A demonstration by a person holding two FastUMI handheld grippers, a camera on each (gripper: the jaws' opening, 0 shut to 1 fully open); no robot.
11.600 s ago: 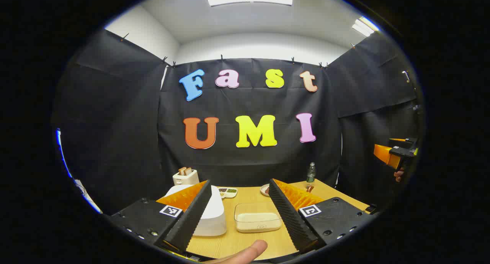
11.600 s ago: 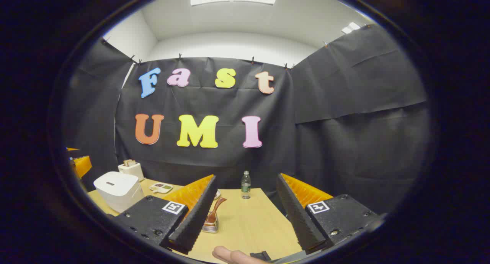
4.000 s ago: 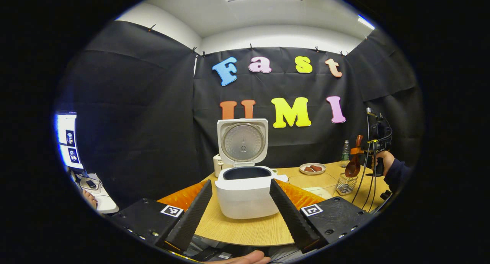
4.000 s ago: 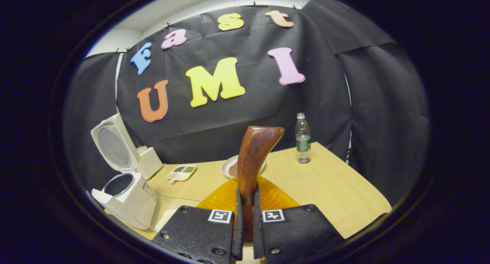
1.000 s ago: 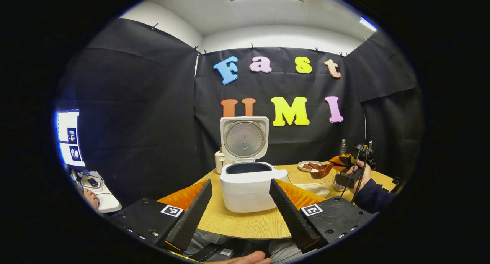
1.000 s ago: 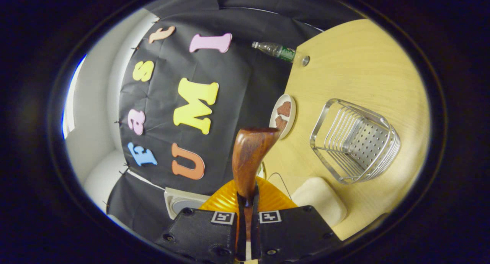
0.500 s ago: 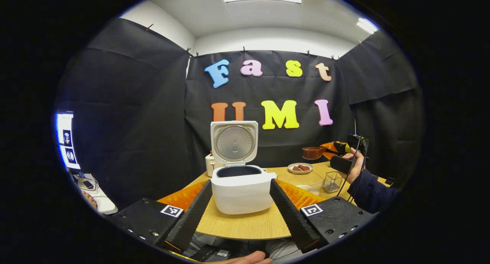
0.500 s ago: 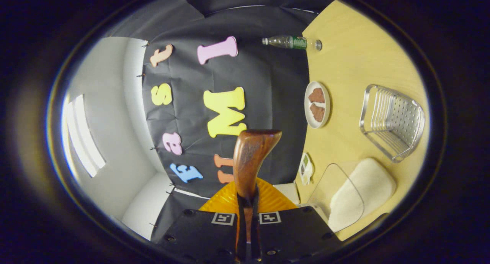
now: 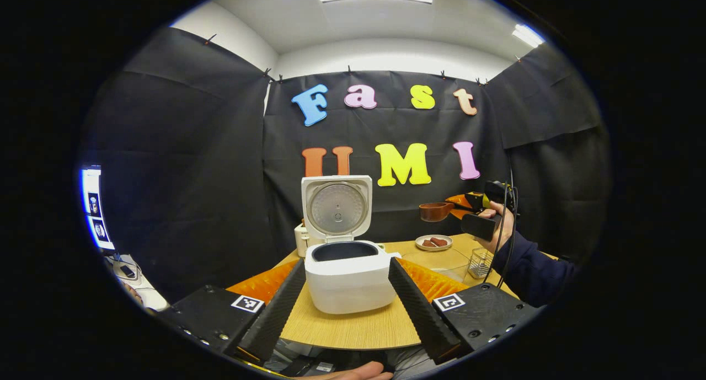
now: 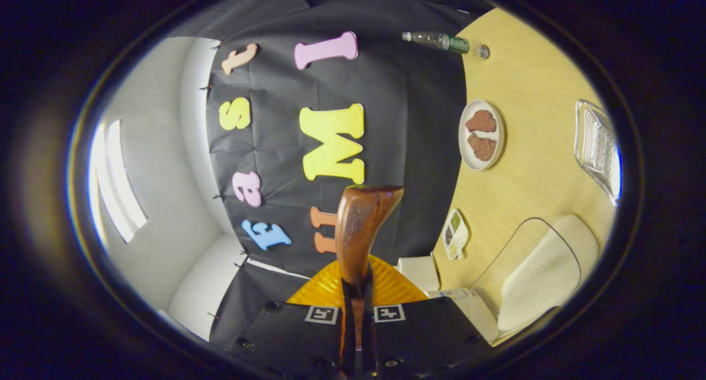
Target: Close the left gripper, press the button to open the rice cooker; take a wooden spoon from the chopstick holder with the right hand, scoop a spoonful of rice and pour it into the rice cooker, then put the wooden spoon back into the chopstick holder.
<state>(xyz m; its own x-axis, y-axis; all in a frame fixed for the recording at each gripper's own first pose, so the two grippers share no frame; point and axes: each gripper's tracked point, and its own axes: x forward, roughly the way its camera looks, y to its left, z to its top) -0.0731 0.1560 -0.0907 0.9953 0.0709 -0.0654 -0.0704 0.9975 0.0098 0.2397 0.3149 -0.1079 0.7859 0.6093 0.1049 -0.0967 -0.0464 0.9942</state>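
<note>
Rice cooker [image 9: 346,275]: white, boxy body with rounded corners, on the near part of the table; lid [image 9: 336,206] hinged upright at the back, ribbed metal inner plate facing forward; dark inner pot open to view.

Wooden spoon [image 10: 358,231]: dark reddish-brown, glossy, handle flared at its end. In the left gripper view its bowl [image 9: 434,210] is held level in the air, above the table and to the right of the cooker lid; contents cannot be told.

Right gripper [image 10: 356,336]: fingers pressed together on the spoon handle, rolled sideways. A hand [image 9: 495,225] with a dark sleeve carries it.

Left gripper [image 9: 346,305]: fingers spread wide, holding nothing, framing the cooker body without touching it.

Rice container [image 10: 543,275]: clear, rounded corners, white rice inside, beside the cooker.

Chopstick holder [image 10: 598,148]: metal wire, on the table.

Table [image 10: 529,93]: light wood grain. Also bears a plate [image 10: 481,134] with two brown pieces, a small divided dish [image 10: 455,234], a plastic bottle [image 10: 438,41] and a toaster [image 9: 301,239] behind the cooker.

Room: black cloth walls, white ceiling with panel lights.
</note>
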